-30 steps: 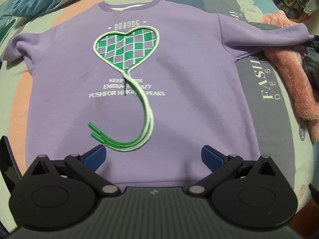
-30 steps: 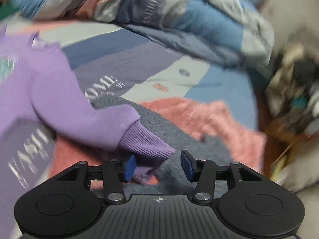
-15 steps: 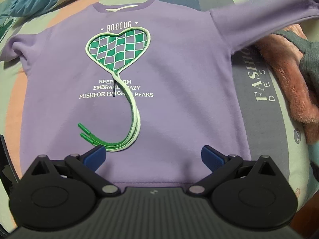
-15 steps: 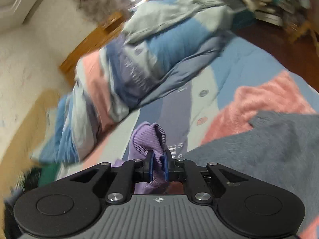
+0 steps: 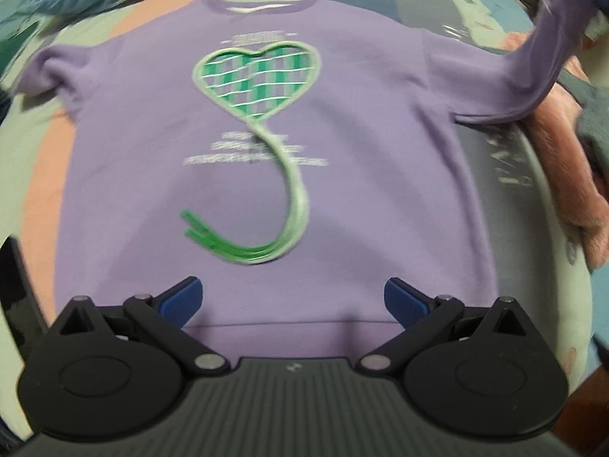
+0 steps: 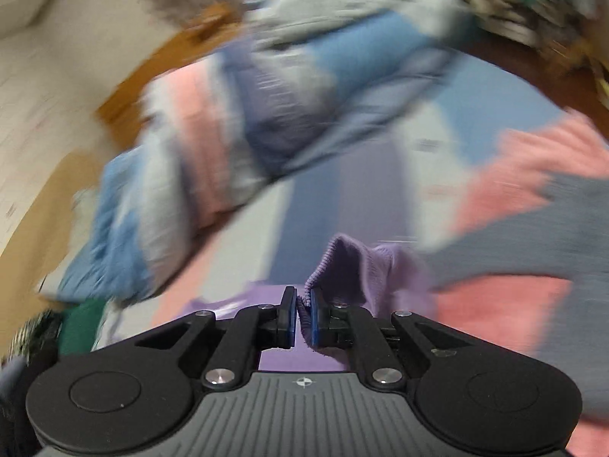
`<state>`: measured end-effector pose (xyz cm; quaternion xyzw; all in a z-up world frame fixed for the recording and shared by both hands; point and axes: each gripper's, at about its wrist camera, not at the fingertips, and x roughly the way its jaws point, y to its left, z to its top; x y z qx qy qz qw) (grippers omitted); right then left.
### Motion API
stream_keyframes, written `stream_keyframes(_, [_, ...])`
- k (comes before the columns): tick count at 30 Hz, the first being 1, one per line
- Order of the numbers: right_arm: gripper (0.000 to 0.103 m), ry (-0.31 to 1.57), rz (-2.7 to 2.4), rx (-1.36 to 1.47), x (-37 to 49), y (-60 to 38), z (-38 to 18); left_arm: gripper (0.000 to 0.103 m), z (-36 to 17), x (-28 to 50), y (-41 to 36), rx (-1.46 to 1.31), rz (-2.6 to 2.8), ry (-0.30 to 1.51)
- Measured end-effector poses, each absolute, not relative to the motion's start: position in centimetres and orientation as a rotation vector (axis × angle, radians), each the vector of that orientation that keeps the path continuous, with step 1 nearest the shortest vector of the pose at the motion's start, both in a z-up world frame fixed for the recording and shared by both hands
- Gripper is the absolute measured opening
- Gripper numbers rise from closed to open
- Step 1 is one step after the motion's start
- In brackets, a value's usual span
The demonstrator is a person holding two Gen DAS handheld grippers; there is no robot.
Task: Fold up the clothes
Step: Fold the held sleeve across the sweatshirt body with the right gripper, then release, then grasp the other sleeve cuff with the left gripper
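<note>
A purple sweatshirt (image 5: 380,160) with a green checked heart and a long green-white cord lies face up on the bed. My left gripper (image 5: 293,301) is open and empty, hovering just above the sweatshirt's bottom hem. My right gripper (image 6: 302,318) is shut on the ribbed cuff (image 6: 342,266) of the sweatshirt's right sleeve. That sleeve (image 5: 544,49) rises off the bed toward the upper right in the left wrist view, where the right gripper itself is only a dark blur at the frame's corner.
A pink fluffy garment (image 5: 563,175) and a grey one (image 5: 593,114) lie right of the sweatshirt. A rumpled blue, pink and grey duvet (image 6: 266,114) is piled at the bed's far end. A wooden headboard (image 6: 160,61) and wall stand behind it.
My right gripper closed on the sleeve cuff and lifted it off the pink garment, up and inward. My left gripper stayed open and shifted slightly over the hem.
</note>
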<state>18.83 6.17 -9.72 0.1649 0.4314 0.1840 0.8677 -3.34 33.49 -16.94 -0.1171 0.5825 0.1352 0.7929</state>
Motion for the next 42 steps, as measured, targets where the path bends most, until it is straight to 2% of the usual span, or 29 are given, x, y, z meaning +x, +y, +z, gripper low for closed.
stream_keyframes(6, [0.007,0.833,0.575,0.168,18.5,24.5,-9.5,0.103,-16.2,-7.1,38.3,-0.306,0.41,1.249])
stream_keyframes(11, [0.009,0.924,0.579,0.025,19.1,35.8,-15.0,0.103,-15.3,-11.3,41.9,-0.316,0.493,1.26])
stream_keyframes(14, [0.01,1.023,0.57,-0.01,18.9,38.3,-18.1,0.103,-15.9,-13.7,44.0,-0.33,0.542,1.291])
stream_keyframes(17, [0.012,0.971,0.594,-0.037,16.8,36.6,-17.3,0.103,-16.5,-15.3,45.5,-0.361,0.57,1.307])
stream_keyframes(19, [0.02,0.905,0.61,-0.048,15.1,34.6,-16.1,0.103,-16.6,-15.7,46.1,-0.376,0.573,1.308])
stream_keyframes(21, [0.042,0.848,0.514,-0.111,13.4,30.3,-15.5,0.103,-16.5,-15.6,46.4,-0.381,0.559,1.295])
stream_keyframes(23, [0.048,0.789,0.418,-0.172,11.8,25.9,-14.9,0.103,-16.1,-14.4,46.5,-0.381,0.533,1.261])
stream_keyframes(25, [0.048,0.732,0.324,-0.234,10.2,21.6,-14.3,0.103,-15.3,-12.8,46.8,-0.4,0.494,1.191])
stream_keyframes(30, [0.045,0.765,0.26,-0.396,9.7,16.1,-16.3,0.103,-14.8,-5.8,49.8,-0.599,0.327,0.975])
stream_keyframes(34, [0.045,0.775,0.245,-0.309,10.3,15.3,-16.1,0.103,-18.3,0.8,53.7,-0.866,0.255,0.851])
stream_keyframes(38, [0.045,0.772,0.253,-0.231,10.5,15.4,-16.3,0.102,-22.1,5.2,56.5,-1.101,0.231,0.807])
stream_keyframes(41, [0.045,0.789,0.267,-0.177,10.8,15.5,-16.9,0.101,-23.8,6.5,57.6,-1.144,0.299,0.799])
stream_keyframes(42, [0.045,0.794,0.27,-0.163,10.9,15.4,-17.0,0.098,-24.4,6.7,57.9,-1.152,0.312,0.803])
